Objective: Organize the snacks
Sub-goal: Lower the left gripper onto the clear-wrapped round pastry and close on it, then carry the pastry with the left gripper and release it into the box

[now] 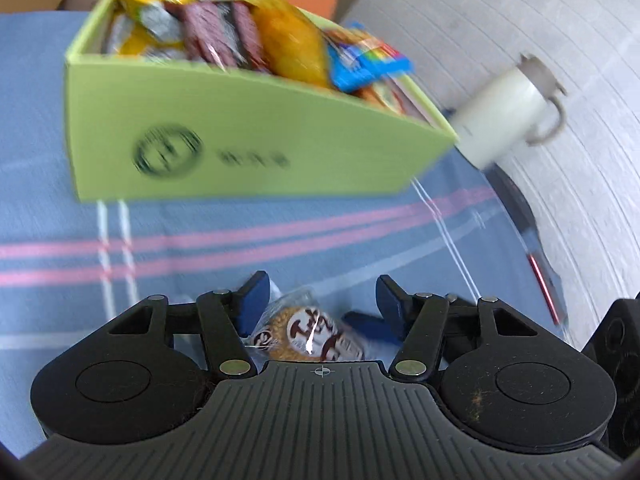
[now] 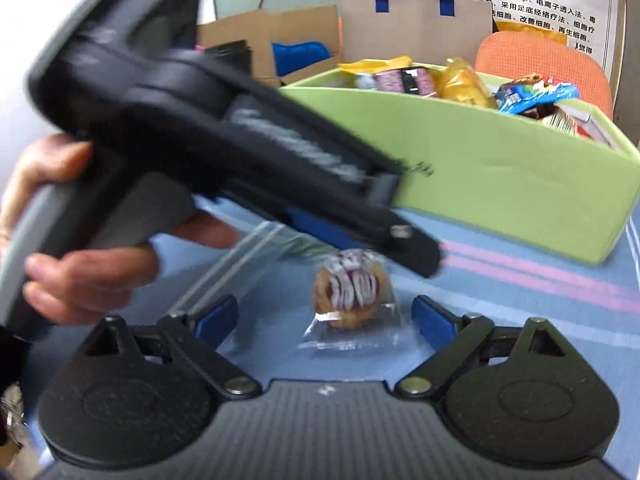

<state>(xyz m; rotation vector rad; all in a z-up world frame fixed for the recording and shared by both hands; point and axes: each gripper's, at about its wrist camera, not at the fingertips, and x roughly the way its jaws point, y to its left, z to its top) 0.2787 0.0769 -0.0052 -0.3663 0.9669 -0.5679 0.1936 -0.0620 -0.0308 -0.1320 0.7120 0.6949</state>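
A green snack box (image 1: pixel 248 136) full of wrapped snacks stands on the blue cloth; it also shows in the right wrist view (image 2: pixel 500 184). A clear-wrapped round brown pastry (image 1: pixel 312 334) lies on the cloth between and below the fingers of my left gripper (image 1: pixel 318 296), which is open. In the right wrist view the same pastry (image 2: pixel 350 292) lies just ahead of my right gripper (image 2: pixel 324 312), also open and empty. The left gripper body (image 2: pixel 192 128), held by a hand, hangs over the pastry.
A white mug (image 1: pixel 504 114) stands right of the box by the table edge. An orange chair (image 2: pixel 548 60), cardboard boxes (image 2: pixel 276 36) and a paper bag (image 2: pixel 416 24) stand behind the table. The blue cloth (image 1: pixel 52 120) has pink stripes.
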